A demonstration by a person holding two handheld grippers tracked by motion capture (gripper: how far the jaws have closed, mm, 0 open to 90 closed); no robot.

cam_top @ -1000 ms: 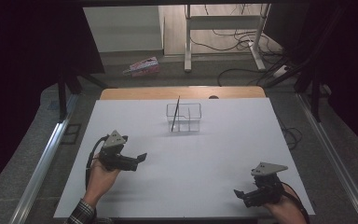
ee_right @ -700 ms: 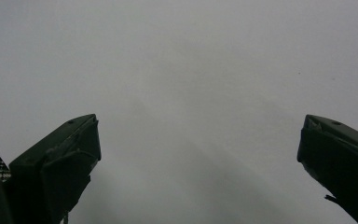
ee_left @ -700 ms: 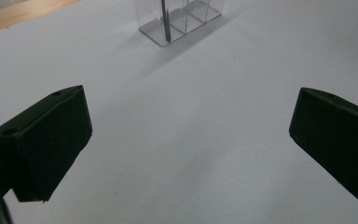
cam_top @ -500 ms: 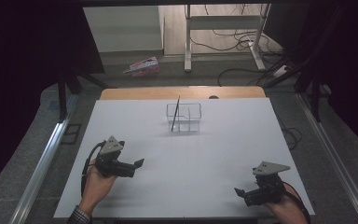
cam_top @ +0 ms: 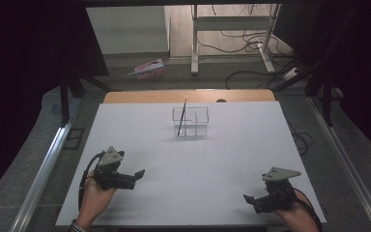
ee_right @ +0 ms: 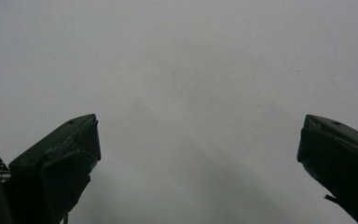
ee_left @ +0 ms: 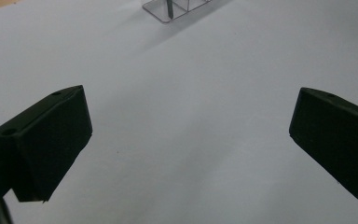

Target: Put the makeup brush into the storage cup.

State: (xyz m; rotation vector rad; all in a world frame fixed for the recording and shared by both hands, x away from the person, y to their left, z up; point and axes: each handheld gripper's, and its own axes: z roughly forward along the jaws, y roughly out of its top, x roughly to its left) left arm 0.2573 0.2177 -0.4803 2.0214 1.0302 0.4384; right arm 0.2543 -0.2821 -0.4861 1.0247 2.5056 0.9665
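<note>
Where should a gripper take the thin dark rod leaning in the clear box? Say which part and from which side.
Probably grip the rod on its free upper length, which rises above the clear box rim. Come from above, jaws either side of the shaft: it leans, its lower end sits inside the box walls, and both the left gripper and right gripper are open.

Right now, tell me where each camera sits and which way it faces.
High view: above the person's side, facing forward and down on the white table; forearms, left gripper and right gripper show.
Left gripper view: on the left gripper, facing across the table to the clear box; open black jaws show.
Right gripper view: on the right gripper, facing bare tabletop; open jaws show.
Shared by the high and left gripper views: the clear box with its dark stick.
</note>
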